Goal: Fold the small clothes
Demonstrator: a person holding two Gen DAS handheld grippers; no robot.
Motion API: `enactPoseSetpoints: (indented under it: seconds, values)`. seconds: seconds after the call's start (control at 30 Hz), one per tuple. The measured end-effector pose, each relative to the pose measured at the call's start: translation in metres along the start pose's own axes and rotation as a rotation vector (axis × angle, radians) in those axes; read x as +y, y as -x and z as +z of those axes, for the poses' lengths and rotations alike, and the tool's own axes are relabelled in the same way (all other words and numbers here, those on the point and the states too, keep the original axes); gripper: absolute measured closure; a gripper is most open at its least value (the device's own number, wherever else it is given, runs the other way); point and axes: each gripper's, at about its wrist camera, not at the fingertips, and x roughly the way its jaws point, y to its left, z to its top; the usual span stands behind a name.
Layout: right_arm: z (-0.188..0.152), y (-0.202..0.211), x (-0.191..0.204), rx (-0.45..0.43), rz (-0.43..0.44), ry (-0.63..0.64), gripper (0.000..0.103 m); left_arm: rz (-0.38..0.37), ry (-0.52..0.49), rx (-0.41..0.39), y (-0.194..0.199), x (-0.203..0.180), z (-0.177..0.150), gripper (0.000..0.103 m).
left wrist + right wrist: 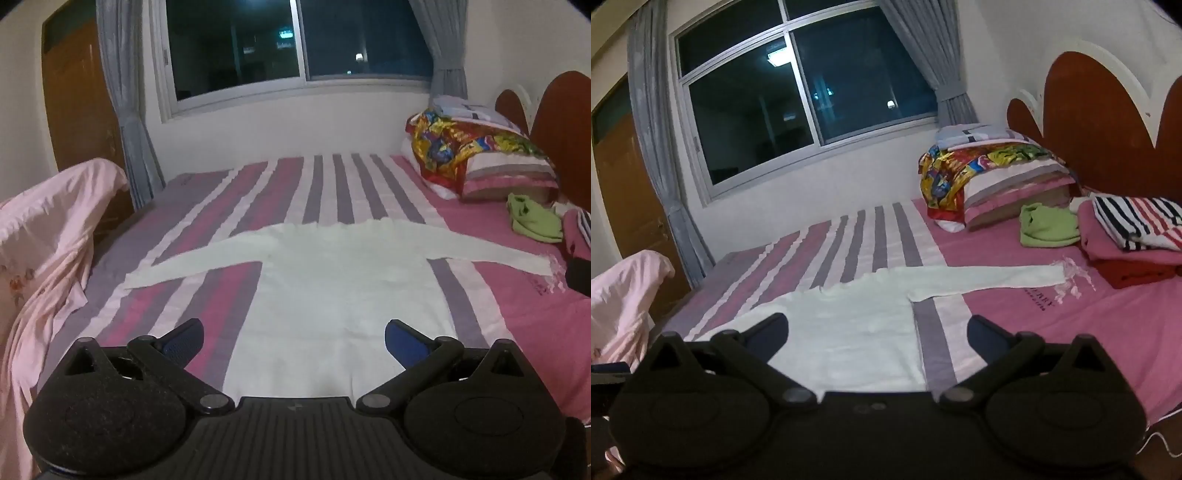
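Bed (498, 295) fills both views, covered by a pink sheet with purple and white stripes; dark window (295, 40) and grey curtains (122, 110) behind it, red-brown headboard (1108, 122) at the far right. No real containers here; the bed carries everything. At its head: a striped pillow (1015, 188) with a multicoloured cloth (945, 173) draped over it and folded pale items on top. Beside that, a folded stack (1126, 251) of pink and red cloth topped by a striped piece, and a small green garment (1047, 225) lying between stack and pillow. Pink bedding (48, 258) hangs heaped at the left edge.

White long-sleeved top (332, 280) lies flat mid-bed, both sleeves spread out sideways, hem end toward the cameras, neck end toward the window. The right sleeve cuff reaches near the stack.

Left gripper (293, 341) sits over the top's hem end, body of the garment directly ahead between its blue pads (184, 341). Jaws spread wide, nothing pinched; contact with the cloth cannot be told.

Right gripper (877, 338) is at the top's right side, one finger over the white body, the other over the pink sheet. Jaws also spread wide, holding nothing.
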Motion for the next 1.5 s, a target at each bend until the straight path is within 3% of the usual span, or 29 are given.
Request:
enactPoseSetpoints:
  seconds: [0.63, 1.5]
  values:
    - [-0.007, 0.006, 0.009, -0.021, 0.001, 0.046, 0.0, -0.029, -0.03, 0.035, 0.003, -0.023, -0.005, 0.0]
    - [-0.007, 0.003, 0.002, -0.013, 0.002, 0.052, 0.0, -0.045, -0.033, 0.058, 0.001, -0.026, -0.005, 0.0]
